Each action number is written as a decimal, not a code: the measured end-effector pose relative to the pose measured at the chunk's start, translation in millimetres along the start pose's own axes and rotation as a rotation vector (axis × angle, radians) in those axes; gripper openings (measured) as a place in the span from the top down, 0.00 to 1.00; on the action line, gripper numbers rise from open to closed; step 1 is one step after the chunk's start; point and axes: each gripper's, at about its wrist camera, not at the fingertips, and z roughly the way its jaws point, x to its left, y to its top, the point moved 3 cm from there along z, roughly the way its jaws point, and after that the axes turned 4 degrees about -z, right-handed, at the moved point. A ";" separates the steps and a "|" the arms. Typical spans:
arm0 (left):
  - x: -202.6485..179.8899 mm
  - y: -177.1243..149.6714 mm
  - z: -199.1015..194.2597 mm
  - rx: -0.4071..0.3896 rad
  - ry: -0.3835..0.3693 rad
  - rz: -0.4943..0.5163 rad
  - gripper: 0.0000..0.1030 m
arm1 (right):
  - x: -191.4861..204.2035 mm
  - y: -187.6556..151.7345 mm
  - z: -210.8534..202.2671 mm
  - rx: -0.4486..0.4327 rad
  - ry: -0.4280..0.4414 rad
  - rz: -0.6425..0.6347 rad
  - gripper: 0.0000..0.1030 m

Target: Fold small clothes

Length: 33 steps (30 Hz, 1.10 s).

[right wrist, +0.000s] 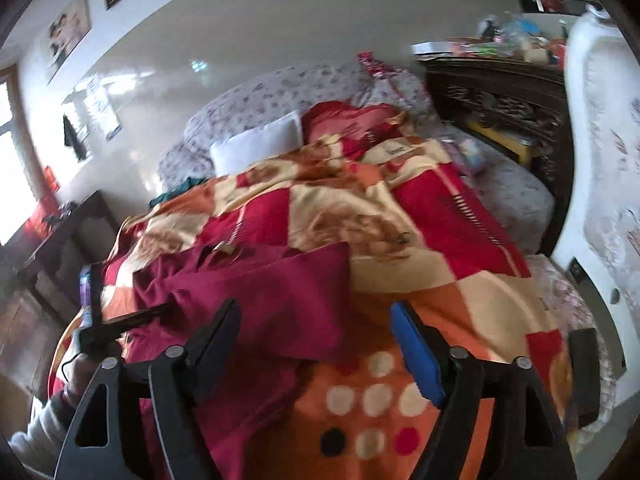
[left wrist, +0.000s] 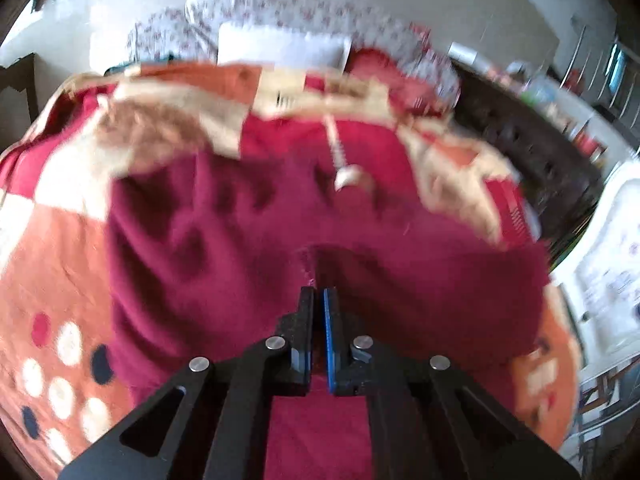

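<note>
The bed (right wrist: 516, 196) serves as the work surface, its blanket (right wrist: 420, 216) spread flat so the garment (left wrist: 248, 240) can lie open on it at the near edge. The left claw (left wrist: 319, 296) is closed, apparently pinching a garment edge, and angles down toward 12 o'clock. The right claw (right wrist: 316, 352) is open and empty, hovering with the garment at 10 o'clock.
</note>
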 end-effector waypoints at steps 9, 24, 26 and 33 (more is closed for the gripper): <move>84.1 39.2 -58.2 -0.119 0.170 -0.077 0.96 | 36.5 0.1 69.8 0.094 0.036 -0.076 0.20; 109.7 4.6 1.2 -0.003 0.245 -0.069 0.95 | 47.1 -12.0 222.1 0.269 -0.123 -0.147 0.79; 106.6 3.0 0.4 -0.010 0.249 -0.060 0.95 | 41.3 -9.9 222.7 0.253 -0.149 -0.140 0.85; 96.4 0.6 6.5 -0.010 0.272 -0.020 0.95 | 28.4 -6.5 202.2 0.243 -0.174 -0.099 0.93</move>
